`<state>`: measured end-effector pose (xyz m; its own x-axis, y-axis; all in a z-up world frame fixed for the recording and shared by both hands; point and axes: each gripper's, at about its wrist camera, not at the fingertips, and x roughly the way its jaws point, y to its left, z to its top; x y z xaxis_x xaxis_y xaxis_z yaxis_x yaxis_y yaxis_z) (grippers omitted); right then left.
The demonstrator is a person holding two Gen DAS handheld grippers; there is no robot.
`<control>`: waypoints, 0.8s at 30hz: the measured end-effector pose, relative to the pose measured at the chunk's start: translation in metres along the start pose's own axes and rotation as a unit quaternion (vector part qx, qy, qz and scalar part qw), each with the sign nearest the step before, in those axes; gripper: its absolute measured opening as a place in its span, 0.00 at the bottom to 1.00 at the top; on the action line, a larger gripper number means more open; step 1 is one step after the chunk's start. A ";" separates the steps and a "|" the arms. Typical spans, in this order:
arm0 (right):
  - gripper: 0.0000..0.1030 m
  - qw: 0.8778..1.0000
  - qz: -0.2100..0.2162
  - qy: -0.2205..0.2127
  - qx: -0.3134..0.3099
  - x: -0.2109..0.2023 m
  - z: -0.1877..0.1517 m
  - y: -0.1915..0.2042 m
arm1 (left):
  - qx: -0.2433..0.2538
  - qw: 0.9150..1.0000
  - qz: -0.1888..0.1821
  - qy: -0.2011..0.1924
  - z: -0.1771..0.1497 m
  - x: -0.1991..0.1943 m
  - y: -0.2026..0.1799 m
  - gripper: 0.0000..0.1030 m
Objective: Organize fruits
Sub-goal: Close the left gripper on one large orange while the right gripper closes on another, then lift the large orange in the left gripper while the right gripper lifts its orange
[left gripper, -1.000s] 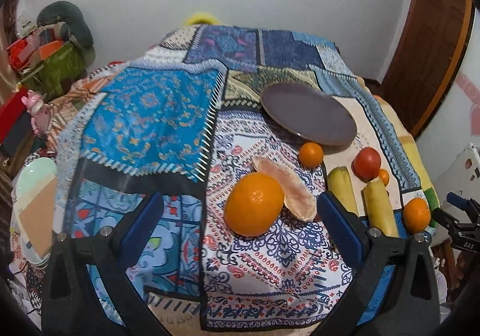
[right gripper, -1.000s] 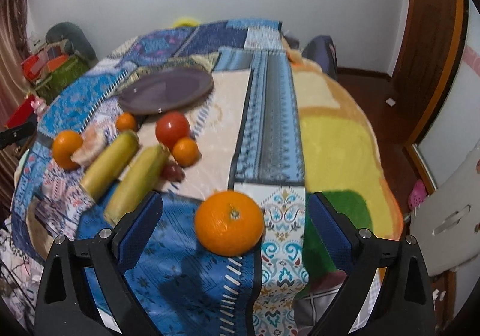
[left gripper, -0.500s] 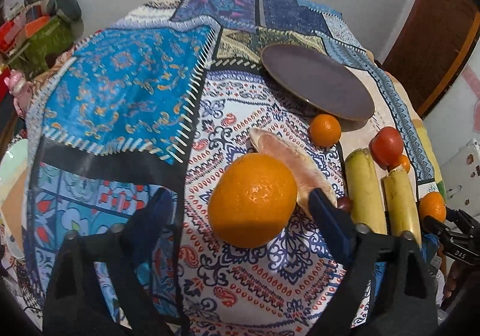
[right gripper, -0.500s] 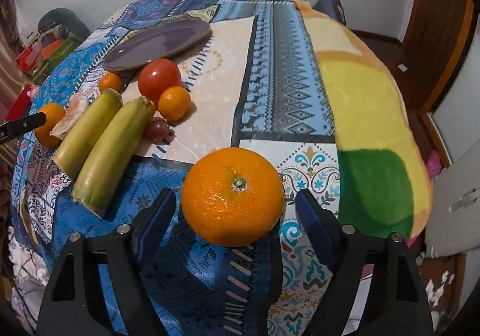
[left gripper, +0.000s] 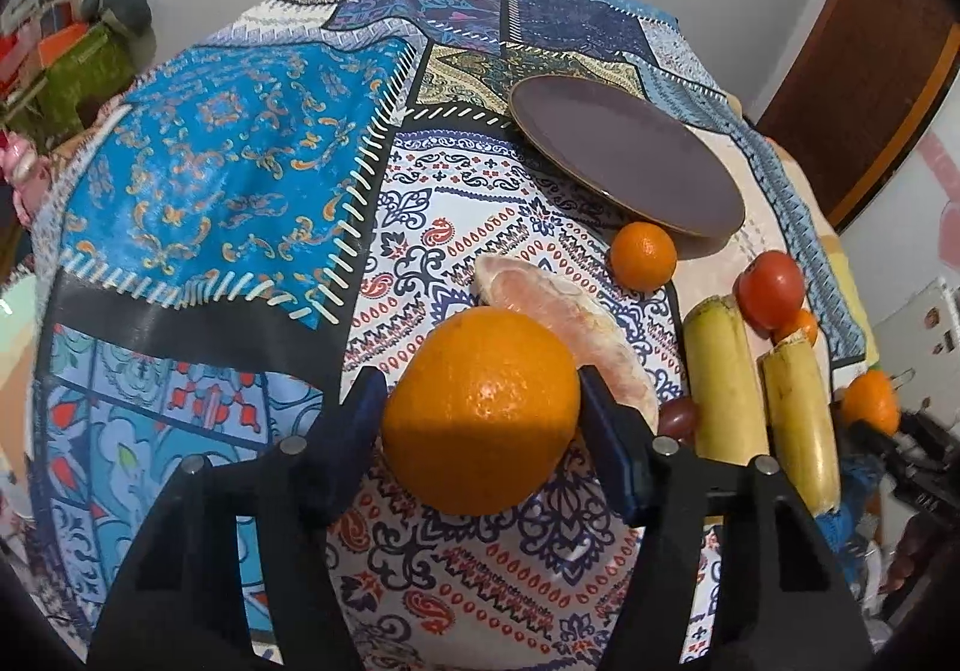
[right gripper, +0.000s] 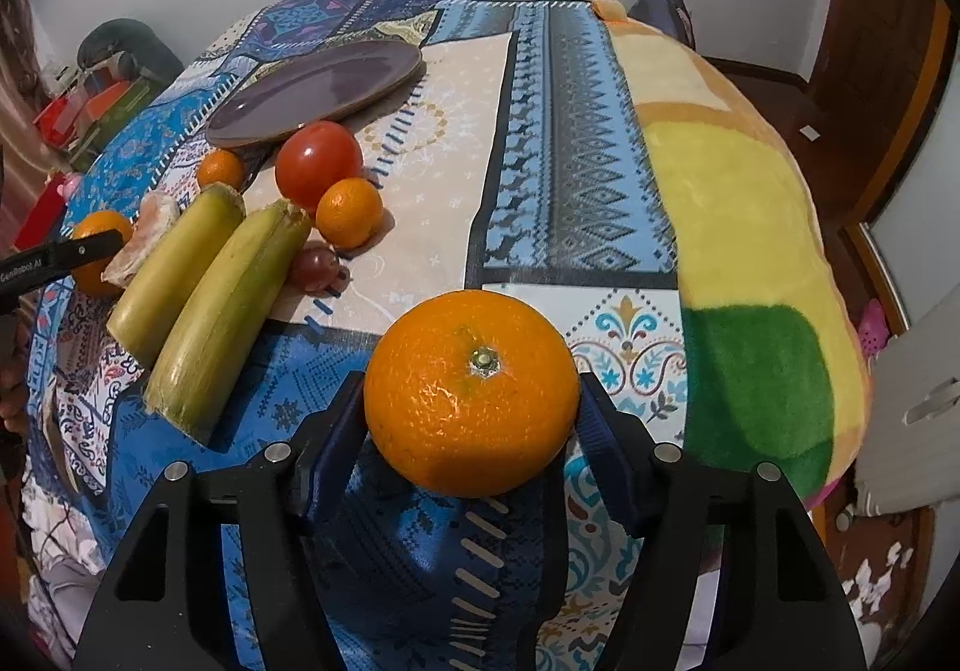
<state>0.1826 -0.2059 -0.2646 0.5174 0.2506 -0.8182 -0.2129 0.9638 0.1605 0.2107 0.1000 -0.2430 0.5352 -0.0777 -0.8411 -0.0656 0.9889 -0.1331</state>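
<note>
My left gripper [left gripper: 480, 419] is shut on a large orange [left gripper: 480, 407] resting on the patterned cloth. My right gripper [right gripper: 471, 407] is shut on a second large orange [right gripper: 471, 389] near the cloth's front edge. A dark purple plate [left gripper: 624, 155] lies beyond, also in the right wrist view [right gripper: 312, 92]. Between the two grippers lie a peeled citrus segment [left gripper: 558, 311], two bananas [right gripper: 204, 287], a red tomato [right gripper: 318, 164], two small oranges [right gripper: 348, 212] and a grape [right gripper: 312, 266].
The patchwork cloth [left gripper: 210, 179] covers a rounded surface that falls away at the right over a yellow and green blanket [right gripper: 738, 227]. Clutter [left gripper: 60, 65] sits by the left wall. A wooden door [left gripper: 864, 47] stands at the right.
Both grippers have moved forward and closed their fingers onto their oranges, which were lying loose between open fingers a second ago.
</note>
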 end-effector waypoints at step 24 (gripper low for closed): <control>0.62 0.986 0.011 -0.157 -0.062 -0.060 0.086 0.031 | 0.008 0.991 -0.011 -0.135 0.050 -0.099 -0.017 0.62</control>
<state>0.2161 -0.1834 -0.1635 0.7388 0.3066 -0.6001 -0.3164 0.9441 0.0927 0.2013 0.0976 -0.1312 0.7424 -0.0653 -0.6668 -0.0385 0.9894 -0.1398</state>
